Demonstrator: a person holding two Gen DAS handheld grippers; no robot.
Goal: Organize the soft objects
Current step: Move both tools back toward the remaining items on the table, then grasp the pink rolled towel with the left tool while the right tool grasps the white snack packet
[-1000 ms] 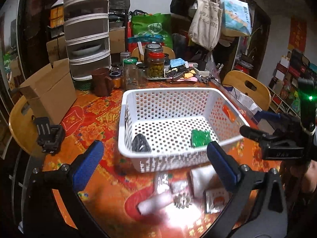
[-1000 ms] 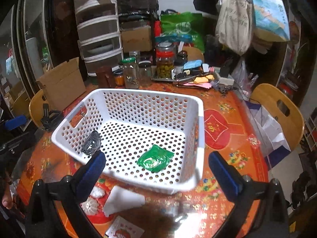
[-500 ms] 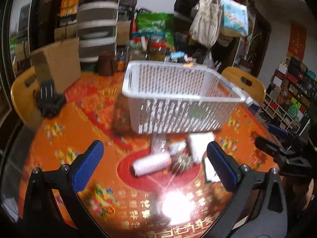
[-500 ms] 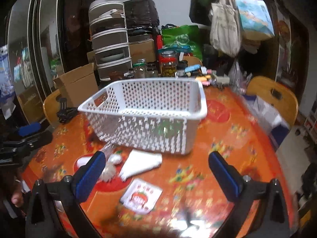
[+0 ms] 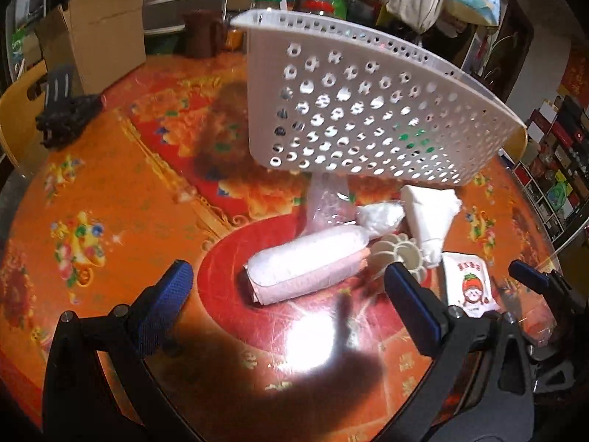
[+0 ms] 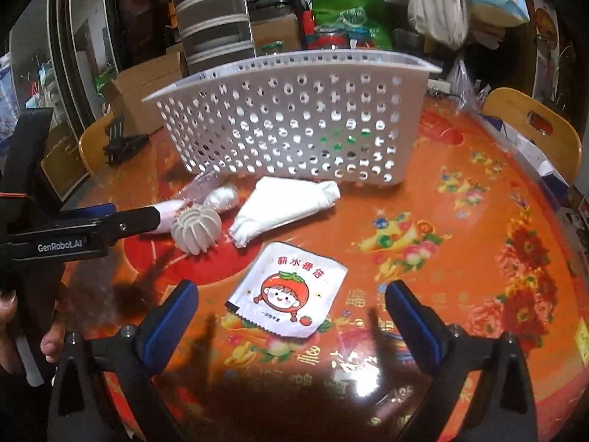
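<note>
A white perforated basket (image 5: 368, 110) (image 6: 294, 118) stands on the round table, with a green packet (image 6: 342, 136) showing through its holes. In front of it lie a rolled white-pink pouch (image 5: 305, 265), a white folded cloth (image 6: 287, 206) (image 5: 430, 213), a ribbed beige ball (image 6: 197, 228) (image 5: 401, 254), a clear plastic-wrapped bundle (image 6: 222, 197) and a flat white sachet with a tomato cartoon (image 6: 291, 294) (image 5: 467, 287). My left gripper (image 5: 291, 302) is open, low over the rolled pouch. My right gripper (image 6: 291, 313) is open, low over the sachet.
Jars, a brown jug (image 5: 200, 35), a cardboard box (image 5: 99, 33) and stacked drawers (image 6: 213, 25) crowd the table's far side. Wooden chairs (image 6: 533, 125) stand around it. A black clip (image 5: 62, 110) lies at the left edge.
Both grippers have dropped and pulled back from above the basket to just over the table; the loose items in front of the basket now sit between their fingers.
</note>
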